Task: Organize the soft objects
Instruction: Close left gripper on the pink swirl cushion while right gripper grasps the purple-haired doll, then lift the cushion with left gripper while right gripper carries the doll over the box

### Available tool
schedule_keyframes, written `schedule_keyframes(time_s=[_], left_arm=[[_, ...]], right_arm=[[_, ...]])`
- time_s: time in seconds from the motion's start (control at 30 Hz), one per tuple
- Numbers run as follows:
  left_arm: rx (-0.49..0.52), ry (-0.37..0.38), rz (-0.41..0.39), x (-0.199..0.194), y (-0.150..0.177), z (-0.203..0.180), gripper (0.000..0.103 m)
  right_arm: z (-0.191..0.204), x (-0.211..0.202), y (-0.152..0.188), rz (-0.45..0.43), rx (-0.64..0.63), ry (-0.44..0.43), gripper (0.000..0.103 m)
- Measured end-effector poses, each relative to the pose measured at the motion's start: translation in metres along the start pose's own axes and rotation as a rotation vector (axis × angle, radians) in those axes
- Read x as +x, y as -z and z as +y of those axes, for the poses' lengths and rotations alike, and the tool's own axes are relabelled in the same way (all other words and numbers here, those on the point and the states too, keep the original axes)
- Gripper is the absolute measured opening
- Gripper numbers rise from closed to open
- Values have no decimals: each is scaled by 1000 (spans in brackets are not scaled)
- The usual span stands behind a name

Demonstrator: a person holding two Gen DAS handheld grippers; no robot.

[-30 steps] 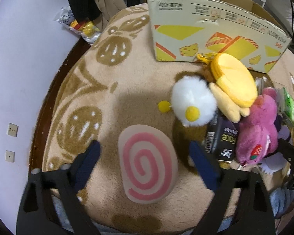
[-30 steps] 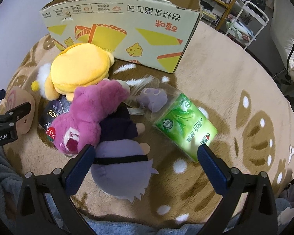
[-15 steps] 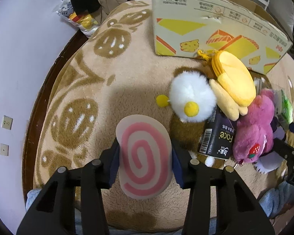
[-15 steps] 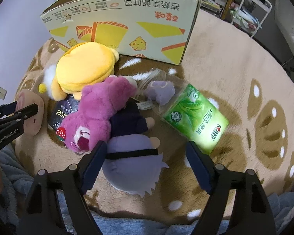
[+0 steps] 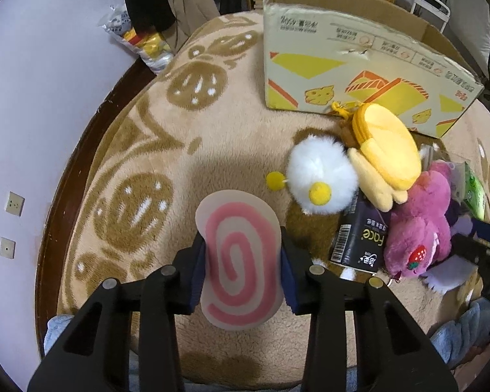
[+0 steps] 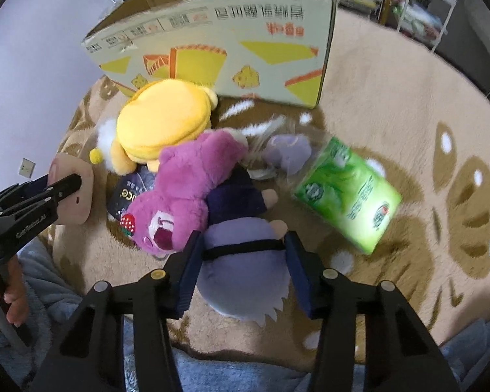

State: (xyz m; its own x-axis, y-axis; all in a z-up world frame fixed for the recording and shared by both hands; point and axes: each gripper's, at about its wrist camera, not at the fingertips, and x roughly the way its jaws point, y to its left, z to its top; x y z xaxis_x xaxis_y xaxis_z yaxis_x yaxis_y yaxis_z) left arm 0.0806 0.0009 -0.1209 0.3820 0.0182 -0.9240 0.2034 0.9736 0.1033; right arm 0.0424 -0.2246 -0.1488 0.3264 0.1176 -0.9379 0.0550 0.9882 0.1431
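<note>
A round plush with a pink swirl point(image 5: 238, 215) sits between the pads of my left gripper point(image 5: 243, 248). The jaws are closing on it and press both of its sides. From the right wrist the same plush point(image 6: 78, 202) shows at the left edge in the left gripper point(image 6: 65, 184). My right gripper point(image 6: 243, 245) is closing on a lavender plush doll point(image 6: 245, 281) with a black band, and its pads squeeze the doll's body. An open cardboard box point(image 5: 359, 65) stands at the back of the beige rug point(image 5: 179, 150).
Piled between the grippers: a magenta bear point(image 6: 186, 189), a yellow plush point(image 5: 388, 143), a white fluffy ball point(image 5: 320, 176) and a black packet point(image 5: 359, 238). A green tissue pack point(image 6: 349, 189) and a bagged purple toy point(image 6: 287, 153) lie right. A wall borders the rug's left.
Both grippers went from wide open to closed: the left onto the pink swirl plush, the right onto the lavender doll. The plush is now squeezed narrower.
</note>
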Motion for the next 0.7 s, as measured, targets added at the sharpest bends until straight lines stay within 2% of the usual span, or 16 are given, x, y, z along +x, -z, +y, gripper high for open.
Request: schedule_keyframes(time_s=[0.13,0.37,0.53,0.7], left_arm=[[11,2,-67,-15,3,-2,38],[33,39,-286,-63,12,-7,38],[41,35,-388,-87,18,-9,38],[32,33,-502,-112,22,-5,38]], right_arm=[[0,-21,3,-84,-3,46,51],[1,-67,6,-288,-11,73,49],[9,-98,14,-452,-19,92,49],[9,-125,20,-578,-16,98,49]])
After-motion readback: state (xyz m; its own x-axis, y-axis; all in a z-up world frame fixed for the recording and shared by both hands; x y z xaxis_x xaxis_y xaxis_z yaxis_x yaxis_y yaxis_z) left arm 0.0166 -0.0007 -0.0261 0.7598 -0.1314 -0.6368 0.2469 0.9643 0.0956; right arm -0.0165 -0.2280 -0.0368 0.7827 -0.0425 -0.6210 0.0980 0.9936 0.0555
